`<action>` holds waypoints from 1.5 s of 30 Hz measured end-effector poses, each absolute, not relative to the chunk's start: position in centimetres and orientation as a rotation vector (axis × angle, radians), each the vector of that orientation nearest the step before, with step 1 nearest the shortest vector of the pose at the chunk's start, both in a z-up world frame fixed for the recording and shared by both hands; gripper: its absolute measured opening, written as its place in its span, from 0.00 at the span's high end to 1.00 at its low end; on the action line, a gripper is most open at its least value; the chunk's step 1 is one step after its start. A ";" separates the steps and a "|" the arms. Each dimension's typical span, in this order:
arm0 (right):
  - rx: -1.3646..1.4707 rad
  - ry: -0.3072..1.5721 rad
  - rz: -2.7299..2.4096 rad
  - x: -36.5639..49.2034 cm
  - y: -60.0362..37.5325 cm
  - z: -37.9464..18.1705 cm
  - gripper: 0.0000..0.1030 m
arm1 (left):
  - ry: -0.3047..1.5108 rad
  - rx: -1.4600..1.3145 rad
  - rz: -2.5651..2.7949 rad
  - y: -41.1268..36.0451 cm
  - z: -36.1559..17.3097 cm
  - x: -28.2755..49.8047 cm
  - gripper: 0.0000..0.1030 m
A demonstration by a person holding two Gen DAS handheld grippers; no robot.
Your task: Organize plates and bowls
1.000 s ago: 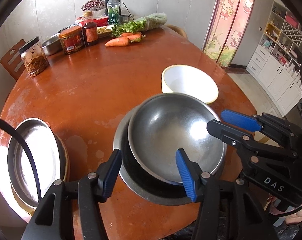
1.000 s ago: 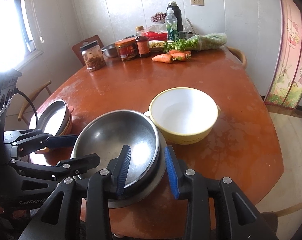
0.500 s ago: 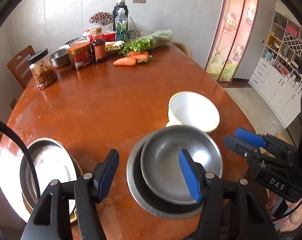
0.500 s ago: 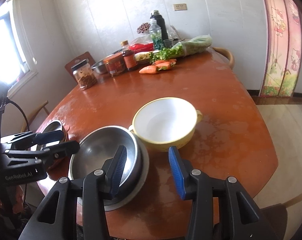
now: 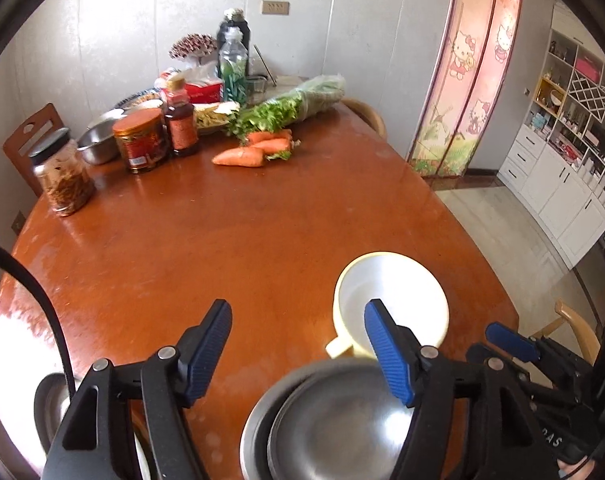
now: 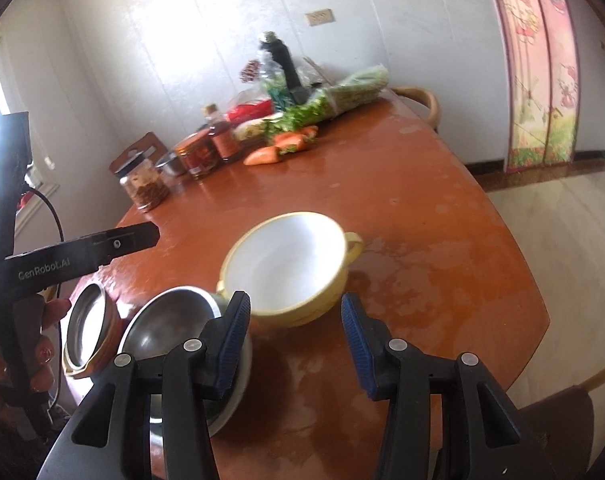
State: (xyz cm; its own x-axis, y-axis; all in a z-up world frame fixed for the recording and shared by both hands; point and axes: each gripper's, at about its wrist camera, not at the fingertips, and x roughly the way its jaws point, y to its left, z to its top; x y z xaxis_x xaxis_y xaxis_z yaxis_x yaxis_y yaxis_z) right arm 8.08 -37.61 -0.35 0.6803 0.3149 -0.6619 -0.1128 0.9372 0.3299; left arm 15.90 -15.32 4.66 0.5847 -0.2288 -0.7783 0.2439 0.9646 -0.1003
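A yellow bowl with a white inside [image 5: 390, 300] [image 6: 288, 266] sits on the brown round table [image 5: 222, 240]. Just in front of it, two steel bowls are nested [image 5: 342, 428] [image 6: 170, 320]. A second stack, a steel plate on an orange dish [image 6: 84, 326], stands at the table's left edge. My left gripper [image 5: 298, 352] is open and empty, raised above the table near the nested steel bowls. My right gripper [image 6: 296, 340] is open and empty, just in front of the yellow bowl. The left gripper also shows in the right wrist view [image 6: 114, 242].
At the far side stand a jar [image 5: 64, 176], a red-lidded tub [image 5: 142, 144], a sauce bottle [image 5: 180, 122], a small steel bowl [image 5: 100, 142], carrots [image 5: 254, 150], bagged greens [image 5: 298, 104] and bottles [image 5: 234, 64]. Chairs ring the table [image 5: 30, 140].
Both grippers have pulled back and lifted, tilting upward; the steel bowls have slid toward the bottom of both views. The right gripper has swung right, now facing the yellow bowl.
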 end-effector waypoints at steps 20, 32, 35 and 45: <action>0.311 0.929 0.242 13.6 -37.9 -4.3 0.57 | 1.093 0.075 -0.347 -19.4 -1.8 22.4 0.35; 0.267 0.894 0.212 16.1 -37.0 -4.6 0.78 | 1.163 0.016 -0.432 -19.8 -3.7 23.4 0.76; 0.261 0.872 0.197 16.9 -37.0 -4.4 0.80 | 1.122 -0.023 -0.439 -19.1 -2.8 23.4 0.76; 0.206 0.744 0.226 19.4 -35.4 0.3 0.83 | 0.997 -0.138 -0.409 -16.5 0.6 23.3 0.76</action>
State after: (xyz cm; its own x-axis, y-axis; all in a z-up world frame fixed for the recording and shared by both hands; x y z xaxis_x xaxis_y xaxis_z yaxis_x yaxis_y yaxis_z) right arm 19.38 -35.43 0.29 0.7134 0.2752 -0.6444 -0.1301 0.9557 0.2641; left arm 23.32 -16.54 0.58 0.4741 -0.3959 -0.7864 0.2710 0.9154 -0.2975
